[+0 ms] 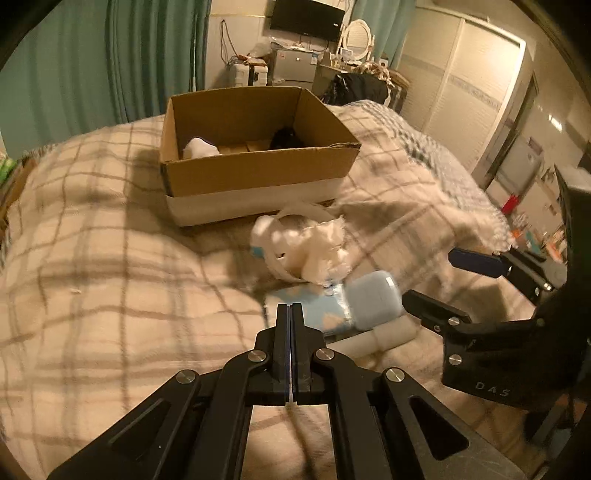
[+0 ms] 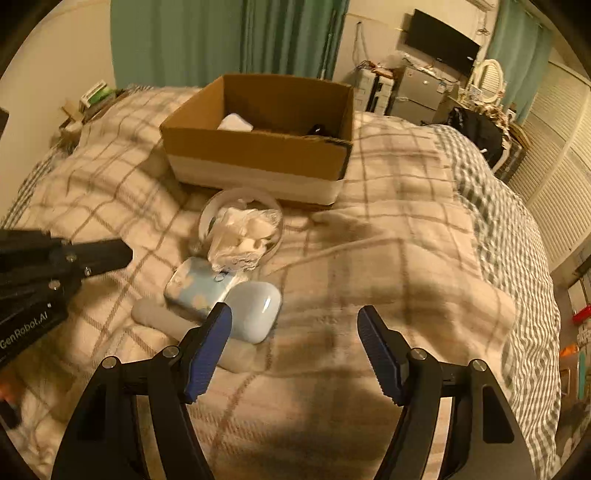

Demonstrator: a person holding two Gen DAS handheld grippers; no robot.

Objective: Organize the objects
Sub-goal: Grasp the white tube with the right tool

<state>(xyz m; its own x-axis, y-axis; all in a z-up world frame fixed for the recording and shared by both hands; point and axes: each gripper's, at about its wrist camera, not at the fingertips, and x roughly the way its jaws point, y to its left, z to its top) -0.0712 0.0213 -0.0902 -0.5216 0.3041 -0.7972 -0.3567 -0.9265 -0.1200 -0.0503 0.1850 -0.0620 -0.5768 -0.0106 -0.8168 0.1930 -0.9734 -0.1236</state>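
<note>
An open cardboard box (image 1: pixel 258 173) (image 2: pixel 258 155) stands on the plaid bed, with a white item (image 1: pixel 199 147) and a black item (image 1: pixel 284 138) inside. In front of it lie a crumpled plastic bag on a white ring (image 1: pixel 299 243) (image 2: pixel 240 236), a light blue patterned pouch (image 1: pixel 314 306) (image 2: pixel 195 284), a pale blue rounded case (image 1: pixel 373 299) (image 2: pixel 255 310) and a white cylinder (image 1: pixel 384 332) (image 2: pixel 162 317). My left gripper (image 1: pixel 290 306) is shut and empty, just before the pouch. My right gripper (image 2: pixel 295 325) is open, its left finger beside the case.
The plaid blanket (image 1: pixel 92 277) covers the bed, with a grey checked cover (image 2: pixel 498 221) to the right. Green curtains, a wall TV (image 1: pixel 306 18), a small fridge and cluttered furniture stand behind. A wardrobe (image 1: pixel 461 85) lines the right wall.
</note>
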